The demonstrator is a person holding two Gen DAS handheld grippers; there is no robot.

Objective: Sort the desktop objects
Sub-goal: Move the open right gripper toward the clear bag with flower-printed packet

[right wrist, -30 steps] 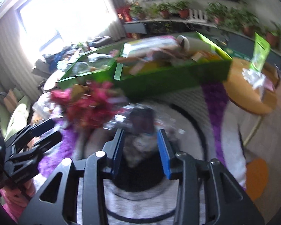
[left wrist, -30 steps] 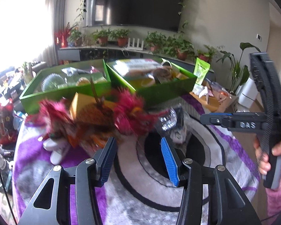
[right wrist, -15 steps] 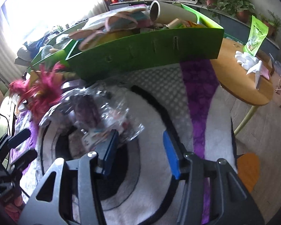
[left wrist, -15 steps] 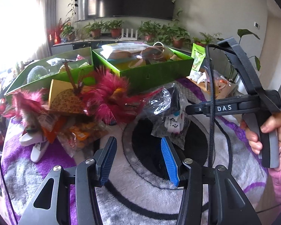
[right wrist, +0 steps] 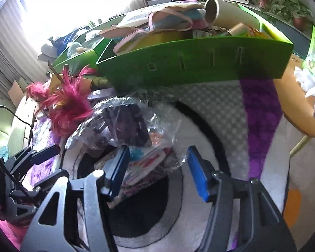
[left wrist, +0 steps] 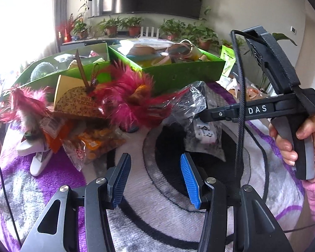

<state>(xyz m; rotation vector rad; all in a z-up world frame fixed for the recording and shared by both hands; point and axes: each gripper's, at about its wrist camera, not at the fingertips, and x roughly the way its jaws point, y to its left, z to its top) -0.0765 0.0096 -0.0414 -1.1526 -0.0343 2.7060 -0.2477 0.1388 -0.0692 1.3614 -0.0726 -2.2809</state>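
The purple, white and black patterned plush cloth [left wrist: 262, 178] covers the whole work surface, and at its 12 o'clock edge stand two shallow green cardboard trays: the right-hand one [right wrist: 199, 63], heaped with a cardboard tube, pink straps and paper goods, and the left-hand one [left wrist: 50, 77] beside it. Nearer, at about 10 o'clock in the left wrist view, lies a heap of magenta feather trimmings on a tan printed card [left wrist: 124, 100], with an orange snack packet [left wrist: 98, 142] just below it. The crinkled clear plastic bag holding dark and patterned items [right wrist: 128, 130] rests on the black ring of the cloth, just before the right tray. A second ago the right gripper [right wrist: 157, 168] was closed close about this bag; half a second ago it had swung off to the bag's right; now it is back over it, jaws wide, left pad touching the plastic, nothing gripped. I judge a fresh grasp is being lined up. The left gripper [left wrist: 155, 178] has stayed wide and empty, hovering back at 6 o'clock.
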